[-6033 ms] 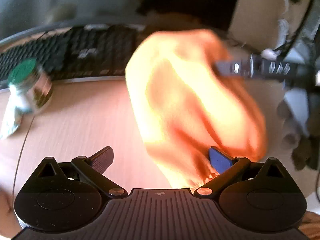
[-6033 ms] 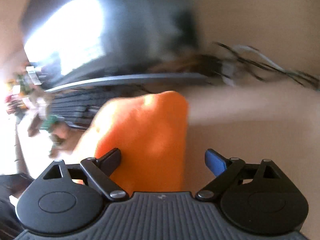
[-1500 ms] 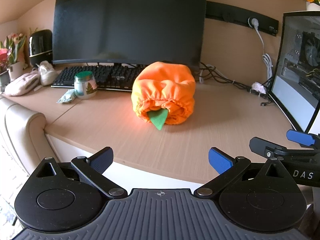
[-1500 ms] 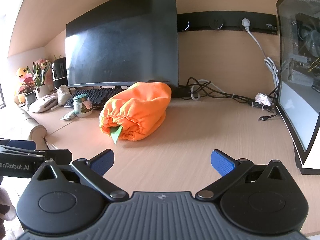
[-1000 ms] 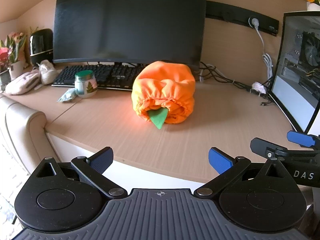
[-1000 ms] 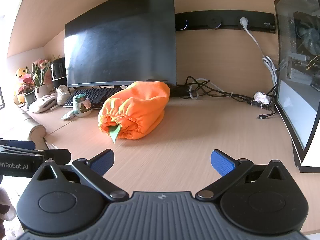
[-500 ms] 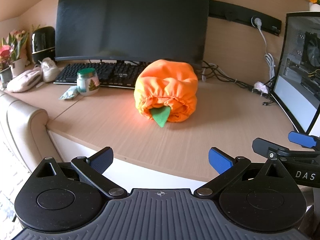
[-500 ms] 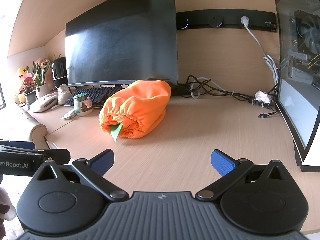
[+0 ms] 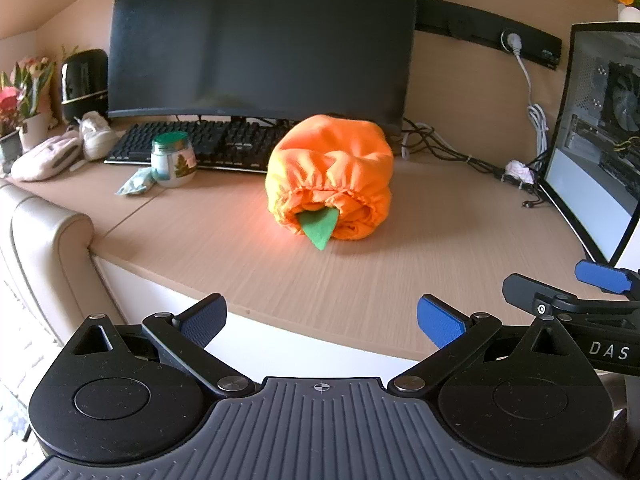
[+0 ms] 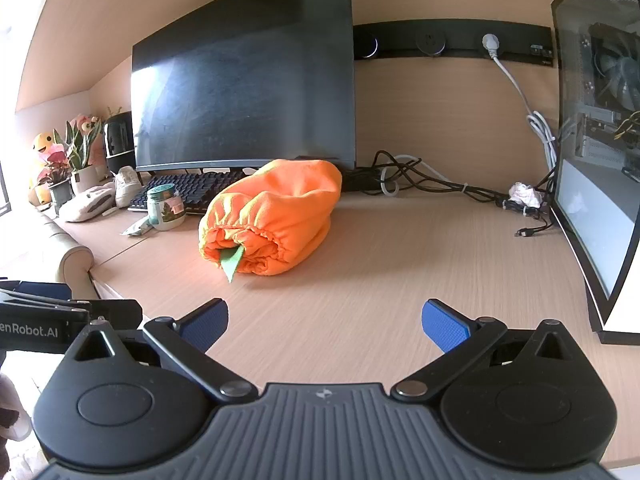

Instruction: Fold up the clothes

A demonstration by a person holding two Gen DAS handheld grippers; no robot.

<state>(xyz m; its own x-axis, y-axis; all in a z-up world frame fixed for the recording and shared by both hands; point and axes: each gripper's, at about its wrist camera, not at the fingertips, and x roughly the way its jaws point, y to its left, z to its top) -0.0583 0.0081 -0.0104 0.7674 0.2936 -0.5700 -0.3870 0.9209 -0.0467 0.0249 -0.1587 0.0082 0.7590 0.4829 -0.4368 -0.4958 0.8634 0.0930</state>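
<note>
An orange garment (image 9: 330, 178) lies rolled into a puffy bundle on the wooden desk (image 9: 400, 264), with a gathered elastic hem and a green felt leaf facing me. It also shows in the right wrist view (image 10: 272, 220). My left gripper (image 9: 320, 320) is open and empty, held back over the desk's front edge. My right gripper (image 10: 324, 320) is open and empty above the desk, short of the bundle. The right gripper also shows at the right edge of the left wrist view (image 9: 576, 300).
A large monitor (image 9: 260, 40) and keyboard (image 9: 200, 144) stand behind the bundle. A green-lidded jar (image 9: 173, 160) and a wrapper (image 9: 136, 184) lie to the left. A PC case (image 9: 600, 140) stands at the right, with cables (image 9: 452, 152) along the wall. A padded chair (image 9: 48, 256) is at the left.
Six seconds ago both grippers were close against the orange garment in blurred motion. Since then they have drawn back open and empty; over the last second only slight camera drift.
</note>
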